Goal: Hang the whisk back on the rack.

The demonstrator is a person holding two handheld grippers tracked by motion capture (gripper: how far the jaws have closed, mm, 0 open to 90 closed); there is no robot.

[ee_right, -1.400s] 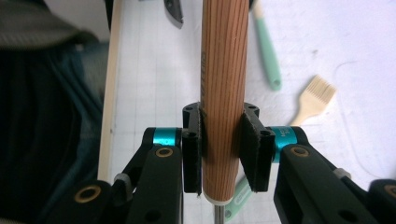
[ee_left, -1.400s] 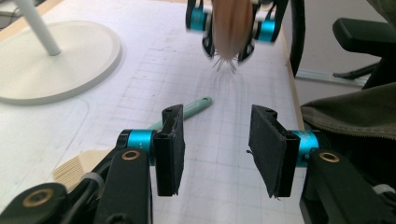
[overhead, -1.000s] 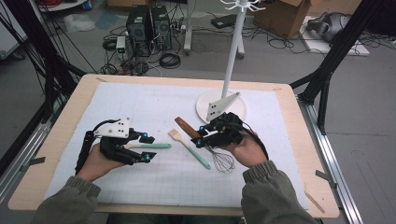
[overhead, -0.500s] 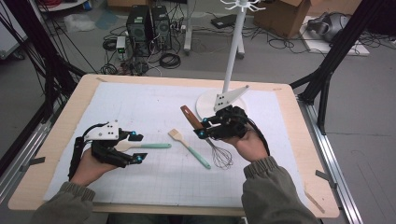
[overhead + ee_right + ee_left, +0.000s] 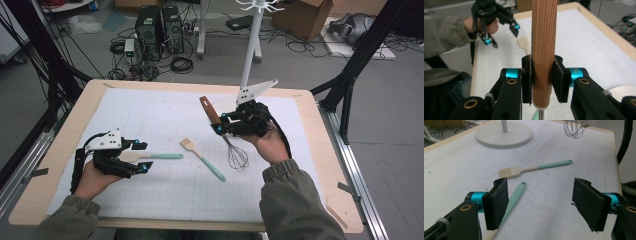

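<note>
My right gripper (image 5: 220, 122) (image 5: 543, 80) is shut on the wooden handle (image 5: 544, 45) of a whisk (image 5: 237, 155). The whisk is tilted, its wires off the white mat on the person's side. My left gripper (image 5: 144, 156) (image 5: 542, 200) stands open low at the left of the mat. Its jaws have just been opening and nothing is pressed between them. A mint-handled spatula (image 5: 155, 156) (image 5: 515, 193) lies flat on the mat, passing under one jaw. A second mint-handled tool (image 5: 202, 157) (image 5: 534, 168) with a pale slotted head lies in the middle.
A white stand's pole (image 5: 248, 55) rises behind the right hand, and its round base (image 5: 504, 135) sits on the far part of the mat. The wooden table rim (image 5: 310, 125) frames the mat. Computers, cables and boxes lie on the floor beyond.
The right hand has lifted the whisk up and away toward the stand. The left hand has drawn back to the left and lower, its jaws spread wider, with the spatula left on the mat.
</note>
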